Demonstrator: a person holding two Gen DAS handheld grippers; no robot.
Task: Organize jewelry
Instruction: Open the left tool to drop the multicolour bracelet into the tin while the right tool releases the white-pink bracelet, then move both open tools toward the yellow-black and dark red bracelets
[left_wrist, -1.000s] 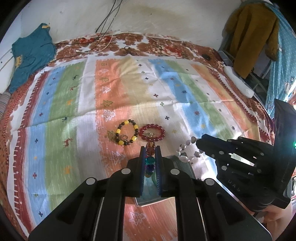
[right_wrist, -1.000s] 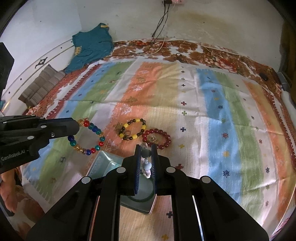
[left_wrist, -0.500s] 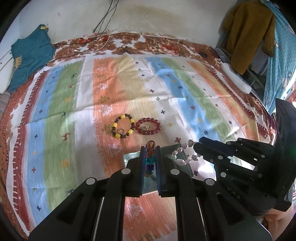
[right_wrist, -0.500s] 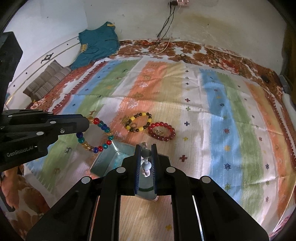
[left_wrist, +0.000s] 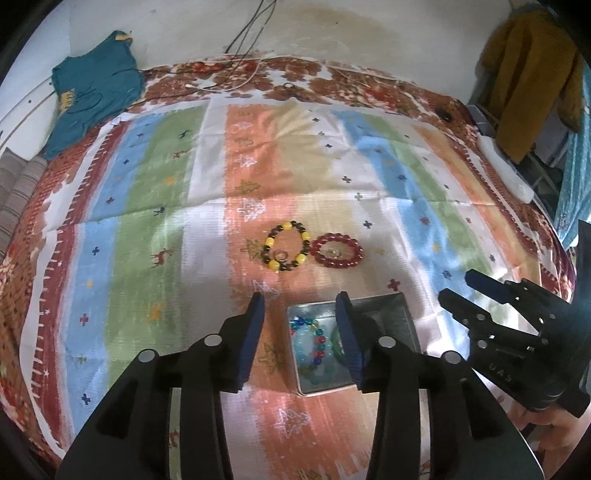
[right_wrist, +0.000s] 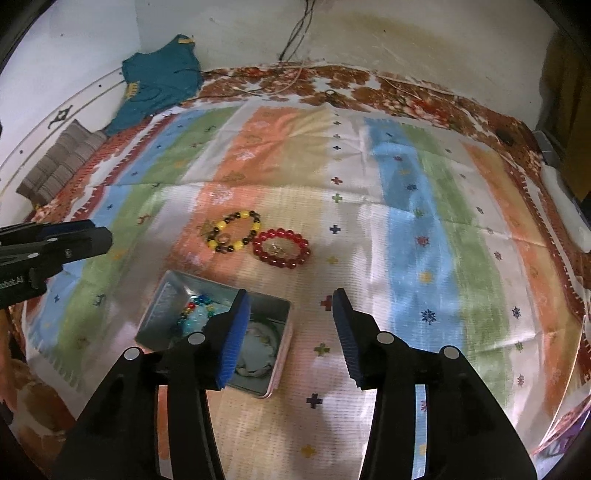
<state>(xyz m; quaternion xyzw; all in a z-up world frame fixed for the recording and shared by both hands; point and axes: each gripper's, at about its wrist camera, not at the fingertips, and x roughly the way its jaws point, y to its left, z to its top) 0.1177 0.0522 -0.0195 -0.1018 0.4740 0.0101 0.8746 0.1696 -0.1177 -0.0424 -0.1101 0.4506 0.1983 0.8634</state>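
Now both jaws had just sprung apart, empty | left gripper (left_wrist: 301, 314), right gripper (right_wrist: 290, 308) over metal tin (right_wrist: 162, 295) | multicoloured bracelet (left_wrist: 314, 334) and pale bracelet (right_wrist: 258, 350) inside | next: yellow-black bracelet (right_wrist: 233, 231), red bracelet (right_wrist: 281, 247) on striped cloth (right_wrist: 424, 221), likely reach beyond tin.

Left tool (left_wrist: 300, 308): jaws just opened, standing apart, nothing between the blue pads, angled steeply downward. Right tool (right_wrist: 289, 304): same, jaws just opened, empty, pitched down alike. Side by side, tips near each other, not touching. Part of a hand (left_wrist: 546, 434) under right tool.
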